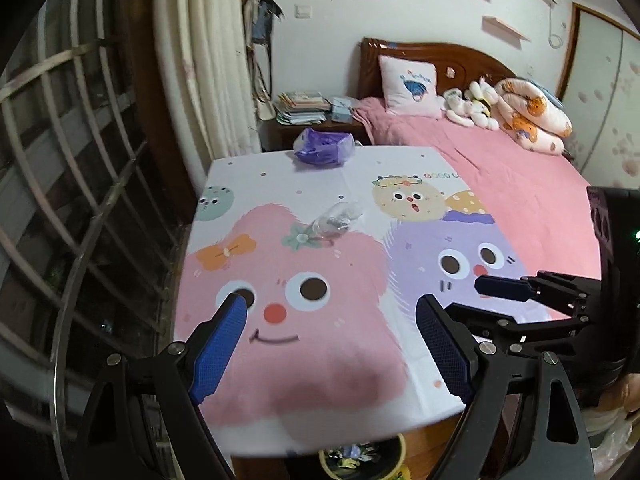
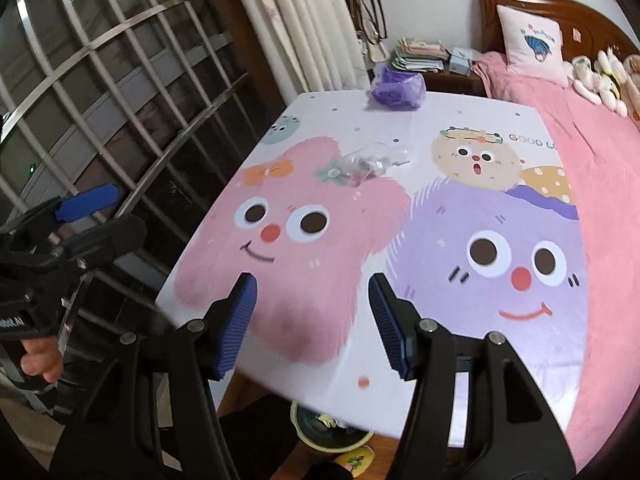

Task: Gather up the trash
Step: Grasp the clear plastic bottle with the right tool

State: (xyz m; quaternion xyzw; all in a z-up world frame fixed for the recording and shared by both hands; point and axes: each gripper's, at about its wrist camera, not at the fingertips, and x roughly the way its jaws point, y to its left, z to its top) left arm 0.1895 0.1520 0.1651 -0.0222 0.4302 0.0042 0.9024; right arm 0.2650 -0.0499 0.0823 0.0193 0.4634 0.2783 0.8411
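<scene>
A crumpled clear plastic bottle (image 1: 334, 222) lies on the cartoon tablecloth (image 1: 320, 340), near the middle; it also shows in the right wrist view (image 2: 368, 164). A crumpled purple plastic bag (image 1: 324, 147) sits at the table's far edge, also seen in the right wrist view (image 2: 397, 88). A bin (image 1: 362, 456) with trash in it stands under the near table edge; it shows in the right wrist view too (image 2: 332, 428). My left gripper (image 1: 332, 340) is open and empty above the near part of the table. My right gripper (image 2: 312, 320) is open and empty, beside it.
A barred window (image 1: 72, 184) and cream curtain (image 1: 208, 60) are on the left. A pink bed (image 1: 520, 184) with pillow and plush toys borders the table on the right. A nightstand with stacked books (image 1: 304, 108) stands behind the table.
</scene>
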